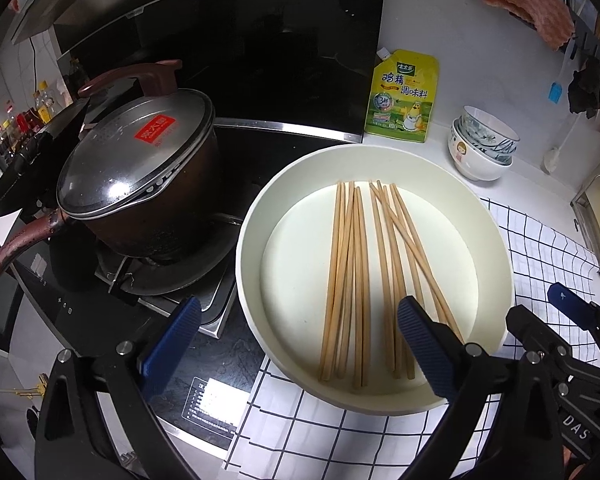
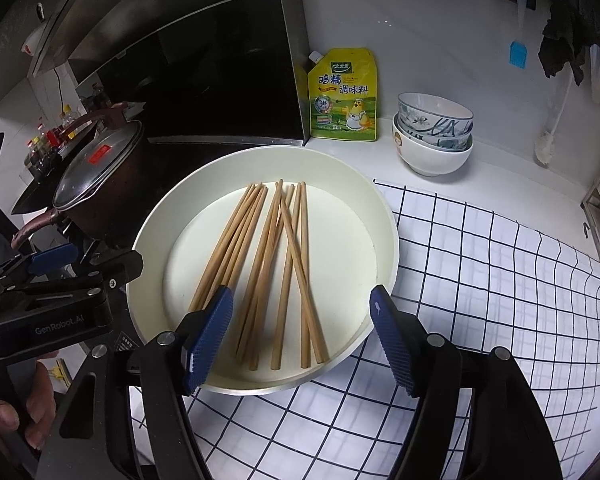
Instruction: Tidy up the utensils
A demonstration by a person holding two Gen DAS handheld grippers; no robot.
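Note:
Several wooden chopsticks (image 1: 356, 280) (image 2: 268, 264) lie loose in a round white plate (image 1: 296, 280) (image 2: 340, 248), in two rough bunches, a few of them crossed. The plate sits half on the stove edge and half on a checked cloth. My left gripper (image 1: 298, 306) hovers open and wide over the plate's near left part, its blue pads (image 1: 176, 336) clear of the chopsticks. My right gripper (image 2: 302, 292) is open over the plate's near edge, with nothing pressed between its pads (image 2: 208, 340). Each gripper shows in the other's view: the right gripper (image 1: 536, 304) and the left gripper (image 2: 108, 256).
A dark pot with a glass lid (image 1: 140, 168) stands on the stove left of the plate. Behind it are a yellow seasoning pouch (image 1: 402, 96) and stacked bowls (image 1: 484, 144). The checked cloth (image 2: 480, 280) spreads right. A metal rack (image 1: 596, 220) stands at the right edge. A person's hand (image 2: 4, 412) holds the left gripper.

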